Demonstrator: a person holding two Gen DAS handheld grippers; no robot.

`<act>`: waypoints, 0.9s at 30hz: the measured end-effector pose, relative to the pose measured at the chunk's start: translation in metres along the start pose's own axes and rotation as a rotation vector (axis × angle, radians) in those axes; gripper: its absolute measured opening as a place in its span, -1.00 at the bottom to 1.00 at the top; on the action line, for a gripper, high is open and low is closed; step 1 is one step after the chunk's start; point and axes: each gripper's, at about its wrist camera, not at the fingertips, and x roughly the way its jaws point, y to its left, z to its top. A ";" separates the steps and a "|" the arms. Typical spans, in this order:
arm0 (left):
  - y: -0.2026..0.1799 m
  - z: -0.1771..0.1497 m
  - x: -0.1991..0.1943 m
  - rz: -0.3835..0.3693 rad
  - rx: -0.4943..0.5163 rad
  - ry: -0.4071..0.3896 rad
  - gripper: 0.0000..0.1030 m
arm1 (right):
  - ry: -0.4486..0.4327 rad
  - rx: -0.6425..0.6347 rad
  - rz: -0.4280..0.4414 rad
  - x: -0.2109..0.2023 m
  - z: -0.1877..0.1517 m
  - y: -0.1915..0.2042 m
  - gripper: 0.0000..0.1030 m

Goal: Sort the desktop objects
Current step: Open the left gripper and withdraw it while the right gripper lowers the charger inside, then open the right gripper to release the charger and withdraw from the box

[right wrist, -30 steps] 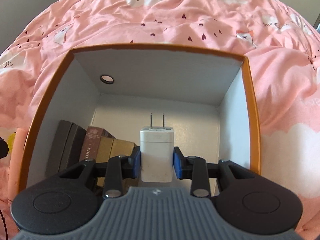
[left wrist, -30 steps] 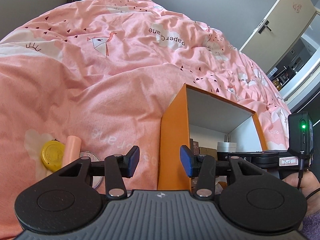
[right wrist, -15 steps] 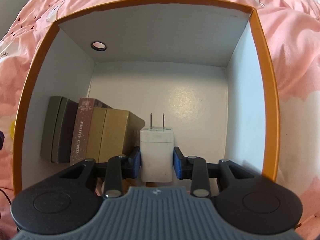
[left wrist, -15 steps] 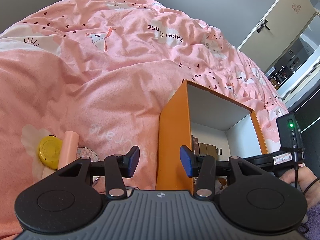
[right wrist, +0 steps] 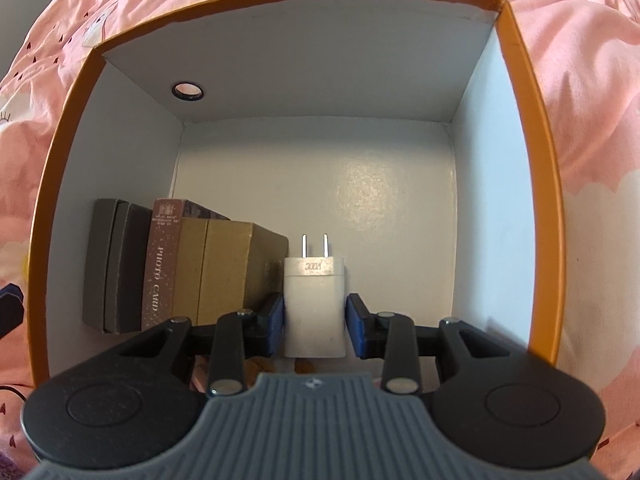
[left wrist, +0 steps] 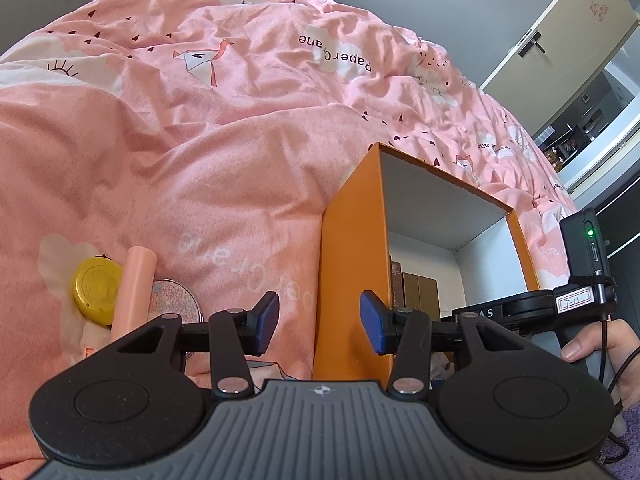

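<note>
My right gripper point(right wrist: 315, 322) is shut on a white plug adapter point(right wrist: 314, 304), prongs pointing away, held inside the mouth of an orange box point(right wrist: 544, 208) with a white interior. Several small boxes point(right wrist: 176, 264) stand in a row at the box's left back. My left gripper point(left wrist: 319, 322) is open and empty, outside the orange box's left wall point(left wrist: 352, 256). A yellow round tin point(left wrist: 96, 286), a pink tube point(left wrist: 134, 288) and a glittery round compact point(left wrist: 172, 300) lie on the pink quilt to its left. The right gripper's body point(left wrist: 532, 312) shows at the box's opening.
The orange box lies on its side on a rumpled pink quilt point(left wrist: 240, 128). A round hole point(right wrist: 187, 91) is in the box's upper wall. The box's right half holds nothing visible. A door point(left wrist: 560, 28) and a dark room lie beyond at the right.
My right gripper has carried the adapter deeper into the orange box, so the opening now fills the view. My left gripper has shifted slightly and stays open.
</note>
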 end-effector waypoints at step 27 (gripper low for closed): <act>-0.005 -0.003 0.000 0.001 0.013 0.018 0.01 | -0.011 -0.427 -0.279 0.003 -0.025 0.026 -0.81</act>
